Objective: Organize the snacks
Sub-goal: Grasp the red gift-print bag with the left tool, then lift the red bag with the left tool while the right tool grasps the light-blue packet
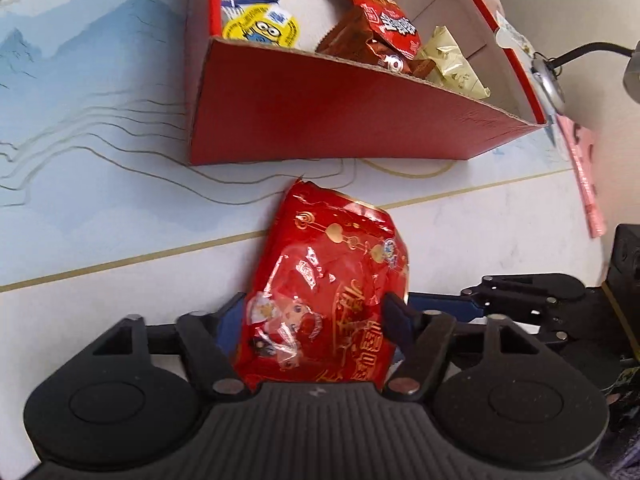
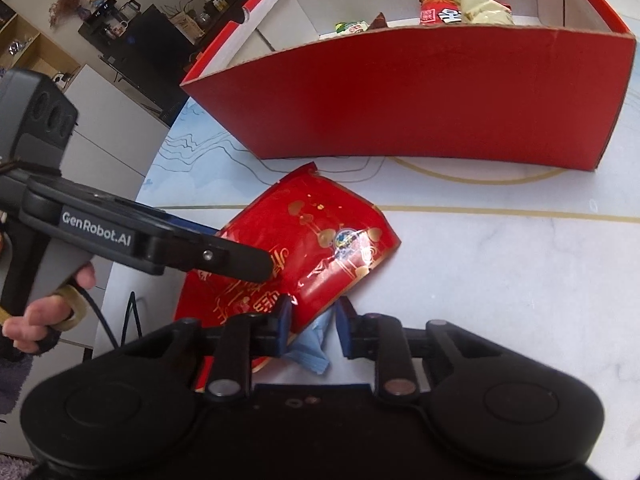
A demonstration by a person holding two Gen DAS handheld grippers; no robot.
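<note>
- I have the large red foil snack bag (image 1: 326, 280) lying on the white marble table (image 1: 480, 216), just before the red cardboard box (image 1: 320, 112)
- My left gripper (image 1: 320, 320) pinches the bag's body; my right gripper (image 2: 310, 320) is pressed together on its lower edge beside a small blue wrapper (image 2: 314, 350)
- I'd lift with both, evenly, clearing the box wall
- Only the left wrist view shows the yellow cartoon packet (image 1: 262, 28) inside; only the right wrist view shows the hand (image 2: 44, 312)

Black hand-held gripper (image 2: 276, 270), grey handle, white "GenRobot.AI" lettering, blue pads (image 2: 285, 326), silver pivot screws.
</note>
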